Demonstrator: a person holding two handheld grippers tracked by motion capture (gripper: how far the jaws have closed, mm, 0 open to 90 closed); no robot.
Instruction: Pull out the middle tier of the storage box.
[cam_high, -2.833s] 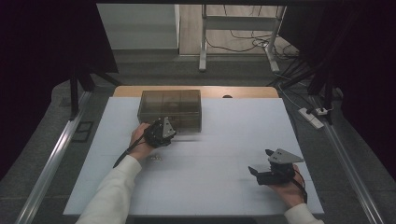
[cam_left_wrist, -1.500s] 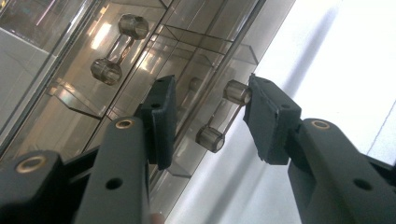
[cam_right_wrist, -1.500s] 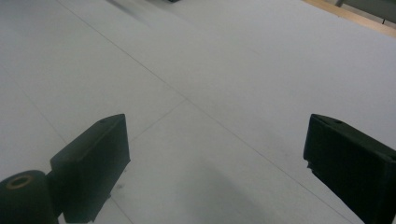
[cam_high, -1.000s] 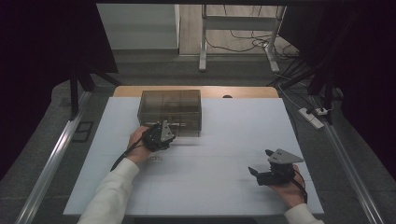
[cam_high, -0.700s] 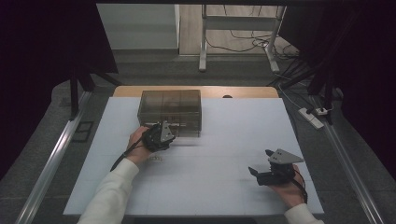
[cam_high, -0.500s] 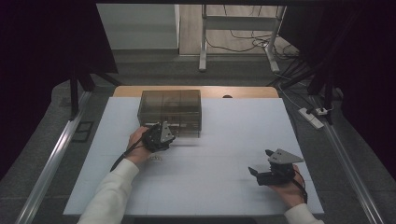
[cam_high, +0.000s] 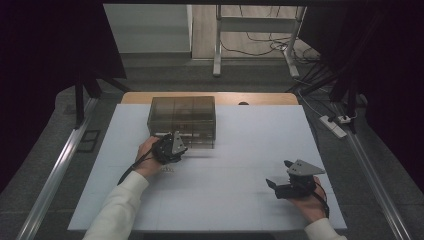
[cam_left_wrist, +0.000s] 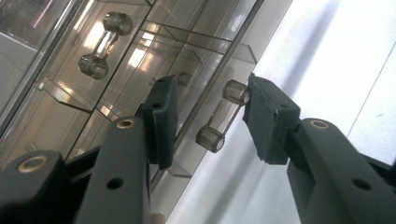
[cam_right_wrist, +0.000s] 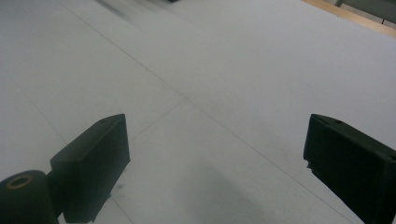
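Observation:
A smoky see-through drawer box (cam_high: 182, 112) stands at the back left of the white table (cam_high: 240, 145). My left gripper (cam_high: 176, 144) is held against its front, low down. In the left gripper view the left gripper (cam_left_wrist: 208, 107) is open, its jaws on either side of a clear bar handle (cam_left_wrist: 217, 119) of a lower drawer, with the right pad (cam_left_wrist: 266, 116) close to the handle's end. A second handle (cam_left_wrist: 100, 44) sits on the drawer above. My right gripper (cam_high: 279, 173) rests at the front right, and the right gripper (cam_right_wrist: 219, 135) is open over bare table.
A wooden strip (cam_high: 260, 98) runs along the table's far edge. Metal rails flank the table on both sides. A power strip (cam_high: 336, 125) lies on the floor at the right, and a desk frame with cables stands beyond the table.
The left gripper has dropped slightly lower along the box's front since the earliest frame and has barely moved over the last second. The right hand has stayed put.

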